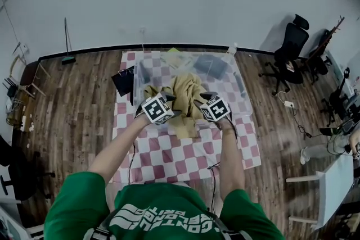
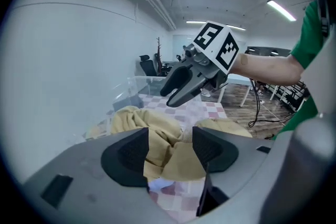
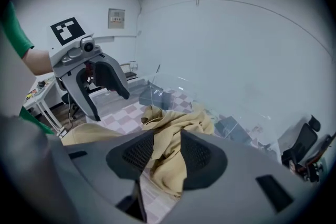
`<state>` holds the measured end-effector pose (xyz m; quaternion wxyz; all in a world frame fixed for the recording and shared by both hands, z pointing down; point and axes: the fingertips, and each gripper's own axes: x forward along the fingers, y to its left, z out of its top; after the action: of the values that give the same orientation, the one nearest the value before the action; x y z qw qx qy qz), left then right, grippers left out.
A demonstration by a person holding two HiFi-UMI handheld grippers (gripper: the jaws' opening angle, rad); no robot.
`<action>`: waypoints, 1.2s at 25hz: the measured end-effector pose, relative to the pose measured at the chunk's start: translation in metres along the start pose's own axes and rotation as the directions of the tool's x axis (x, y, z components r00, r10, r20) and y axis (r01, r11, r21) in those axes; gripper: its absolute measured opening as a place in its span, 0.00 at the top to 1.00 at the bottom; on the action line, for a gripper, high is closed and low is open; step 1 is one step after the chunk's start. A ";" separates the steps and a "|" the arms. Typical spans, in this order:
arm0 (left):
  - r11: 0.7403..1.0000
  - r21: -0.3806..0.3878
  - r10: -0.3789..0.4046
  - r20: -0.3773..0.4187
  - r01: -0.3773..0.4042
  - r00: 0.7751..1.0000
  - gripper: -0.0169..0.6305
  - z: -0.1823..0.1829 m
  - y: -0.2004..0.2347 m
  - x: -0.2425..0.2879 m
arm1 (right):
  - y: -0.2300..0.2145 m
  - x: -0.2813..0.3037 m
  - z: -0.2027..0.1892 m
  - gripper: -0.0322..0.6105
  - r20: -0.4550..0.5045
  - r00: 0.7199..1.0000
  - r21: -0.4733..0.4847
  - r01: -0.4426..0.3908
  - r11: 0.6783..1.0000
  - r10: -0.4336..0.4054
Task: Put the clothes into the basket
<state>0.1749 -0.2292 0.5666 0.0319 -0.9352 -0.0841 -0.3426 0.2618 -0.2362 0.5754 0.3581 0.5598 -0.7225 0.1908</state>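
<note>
Both tools are loaded. Left gripper [image 2: 169, 148] is clamped on a fold of the tan garment [image 1: 185, 93], right gripper [image 3: 167, 153] on another fold. The garment hangs bunched between them, over the near side of the clear basket [image 1: 239, 80] on the checkered cloth [image 1: 185, 157].

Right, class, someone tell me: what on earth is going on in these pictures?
A person in a green shirt holds a two-jaw gripper in each hand. The left gripper and the right gripper each have their jaws closed on the same tan garment. The garment hangs bunched between them at a clear basket, which stands on a pink checked cloth on the wooden floor. Some dark items already lie in the basket.
</note>
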 end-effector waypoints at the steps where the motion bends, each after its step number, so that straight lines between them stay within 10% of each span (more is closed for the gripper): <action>1: 1.000 0.011 -0.018 0.003 0.018 1.000 0.57 -0.001 -0.010 0.001 | 0.006 -0.003 -0.002 0.69 0.003 1.000 -0.001 -0.004 1.000 0.004; 7: 0.997 0.044 -0.058 0.046 0.056 0.997 0.59 -0.003 -0.053 -0.002 | 0.039 -0.031 -0.013 0.70 0.050 0.999 0.020 -0.003 1.000 0.002; 14: 0.997 0.022 -0.074 0.151 0.072 0.986 0.95 -0.005 -0.083 -0.027 | 0.091 -0.071 -0.035 0.86 0.104 0.995 0.065 -0.012 0.998 0.005; 30: 0.981 -0.002 -0.193 0.016 0.193 0.981 0.97 -0.074 -0.128 -0.009 | 0.130 -0.043 -0.098 0.91 0.021 0.998 0.200 -0.062 0.978 0.059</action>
<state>0.0977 -0.1129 0.6174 -0.0036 -0.9254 -0.1739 -0.3367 0.1737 -0.1019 0.6259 0.2884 0.5723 -0.7189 0.2692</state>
